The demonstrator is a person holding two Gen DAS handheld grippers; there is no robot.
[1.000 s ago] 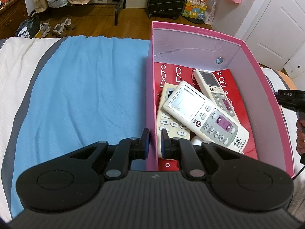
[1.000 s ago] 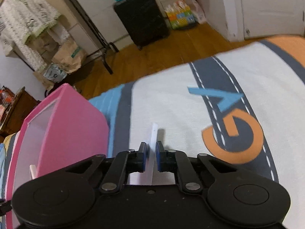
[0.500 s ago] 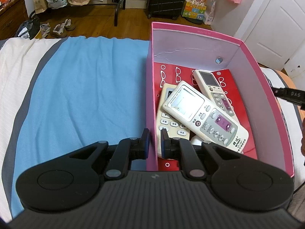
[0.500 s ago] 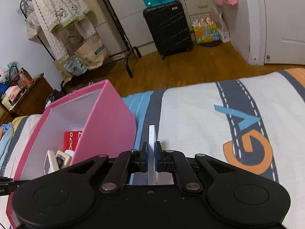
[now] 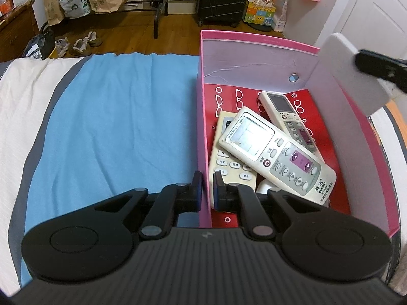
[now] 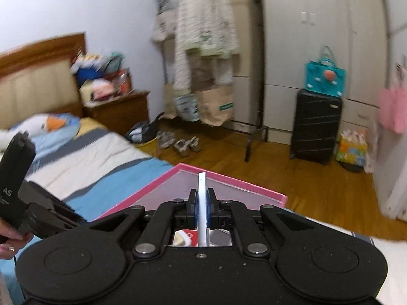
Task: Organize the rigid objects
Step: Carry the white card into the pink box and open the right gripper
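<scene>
A pink box (image 5: pixel 254 42) with a red patterned floor stands on the bed. Three white remote controls lie in it: a large one (image 5: pixel 277 152) on top, a slimmer one (image 5: pixel 287 117) behind it and one (image 5: pixel 229 162) beneath. My left gripper (image 5: pixel 207 190) is shut on the box's left wall near its front corner. My right gripper (image 6: pixel 201 198) is shut on a thin white slab (image 6: pixel 202 185), seen edge-on over the pink box (image 6: pixel 229 178). In the left wrist view the white slab (image 5: pixel 351 73) hangs tilted above the box's right wall, gripped by the right gripper (image 5: pixel 363 62).
A blue blanket (image 5: pixel 114 127) covers the bed left of the box, with white and grey bedding around it. Beyond the bed are a wooden floor, a black suitcase (image 6: pixel 315 127), a clothes rack (image 6: pixel 203 50), shoes and paper bags. A hand (image 6: pixel 7 241) holds the left gripper's handle.
The right gripper has risen from the bed with the white slab, rolled, and swung over the box's right wall. The left gripper and the box have stayed put.
</scene>
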